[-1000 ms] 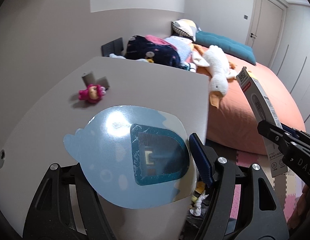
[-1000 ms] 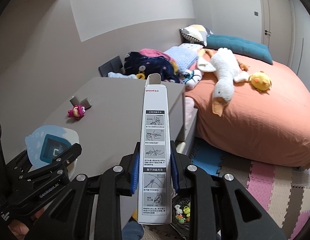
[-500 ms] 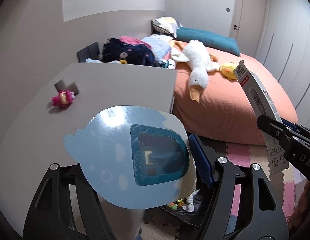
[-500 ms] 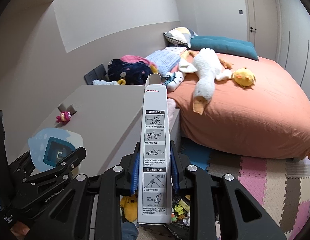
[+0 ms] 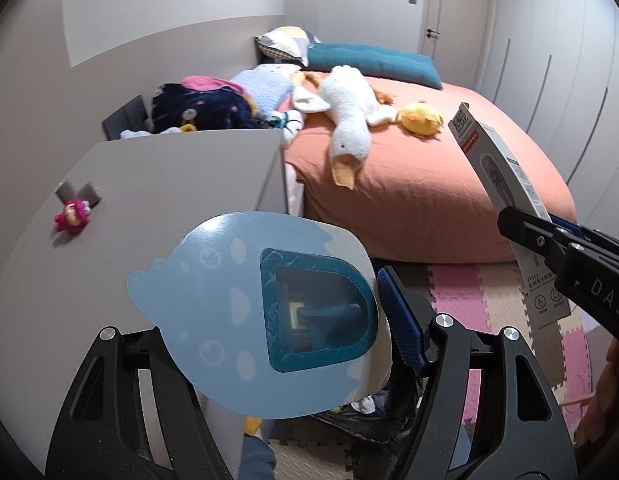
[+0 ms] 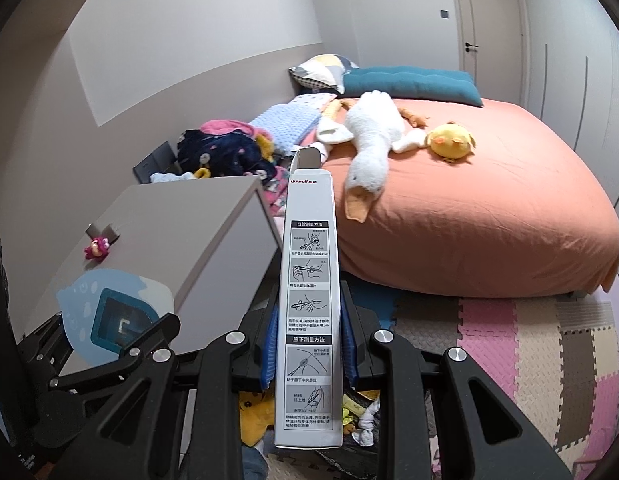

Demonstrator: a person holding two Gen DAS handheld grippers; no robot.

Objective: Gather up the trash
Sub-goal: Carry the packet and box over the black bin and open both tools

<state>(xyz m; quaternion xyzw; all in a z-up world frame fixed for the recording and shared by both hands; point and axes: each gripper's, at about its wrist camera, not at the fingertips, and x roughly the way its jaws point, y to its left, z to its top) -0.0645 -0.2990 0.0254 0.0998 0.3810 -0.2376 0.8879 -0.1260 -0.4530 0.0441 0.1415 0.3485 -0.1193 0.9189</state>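
Note:
My left gripper [image 5: 277, 344] is shut on a light blue card package [image 5: 253, 312] with a dark teal window, held in the air past the corner of the grey cabinet [image 5: 161, 184]. It also shows in the right wrist view [image 6: 109, 316]. My right gripper [image 6: 307, 344] is shut on a tall white thermometer box [image 6: 309, 288], held upright; the box also shows in the left wrist view [image 5: 505, 184]. Below both grippers, a black bag [image 5: 365, 420] holding small items lies on the floor.
A pink toy [image 5: 71, 216] and a small grey piece [image 5: 75, 192] sit on the cabinet top. The orange bed [image 6: 489, 208] carries a plush goose [image 6: 369, 148], a yellow duck [image 6: 449, 144], clothes and pillows. Foam floor mats [image 6: 529, 340] lie at right.
Both grippers have drawn back and to the right, off the cabinet top toward the floor beside the bed. Each still holds its item.

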